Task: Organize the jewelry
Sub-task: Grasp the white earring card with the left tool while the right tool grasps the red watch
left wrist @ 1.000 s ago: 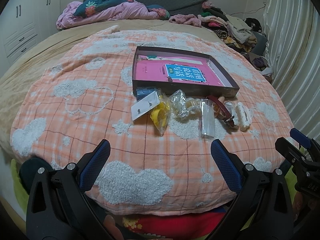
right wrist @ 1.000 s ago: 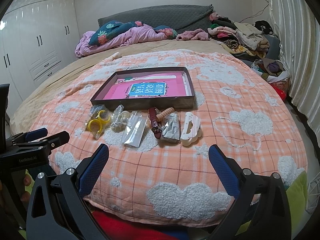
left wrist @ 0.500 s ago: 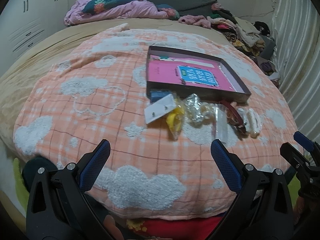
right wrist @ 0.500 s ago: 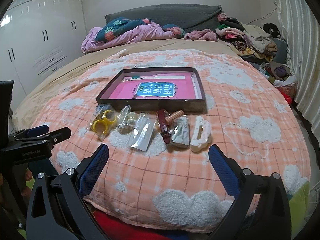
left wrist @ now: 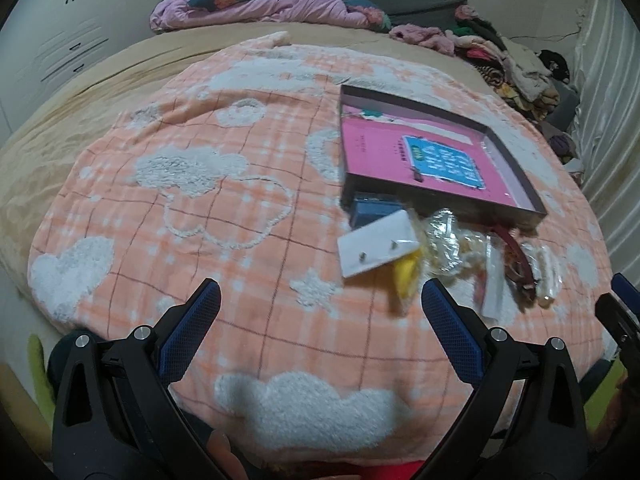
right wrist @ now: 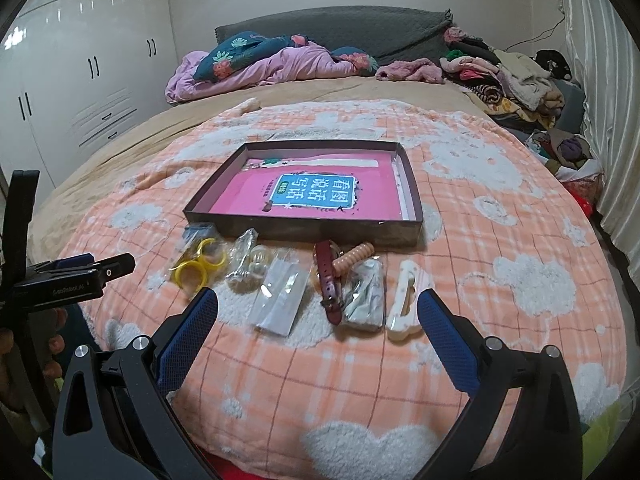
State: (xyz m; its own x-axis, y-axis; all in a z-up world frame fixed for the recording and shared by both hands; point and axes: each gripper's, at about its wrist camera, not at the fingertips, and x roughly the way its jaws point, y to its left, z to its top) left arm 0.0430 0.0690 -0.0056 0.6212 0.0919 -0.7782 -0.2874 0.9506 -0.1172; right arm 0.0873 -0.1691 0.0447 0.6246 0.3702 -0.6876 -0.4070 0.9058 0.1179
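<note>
Both my grippers hang over the near edge of the bed, level, aimed forward. Left gripper: jaws spread wide, nothing between them. Right gripper: same, wide apart and empty, sitting right of the left one.

Landmark is the dark tray on the peach cloud blanket. Jewelry lies in a row just in front of the tray's near wall. From the right wrist, left to right: yellow rings in a bag, clear bag with pearly pieces, flat clear sleeve, maroon strap, ribbed pink piece, silvery packet, white clip.

Left wrist view is motion-blurred; the row there smears together and the right-hand items are hard to separate. It does show a white earring card and a blue box at the tray's near-left corner; from the right wrist that corner shows only a sliver of blue, the card not made out.

Inside the tray: a pink book with a blue label.

Behind the tray: rumpled bedding, clothes pile to its right.
</note>
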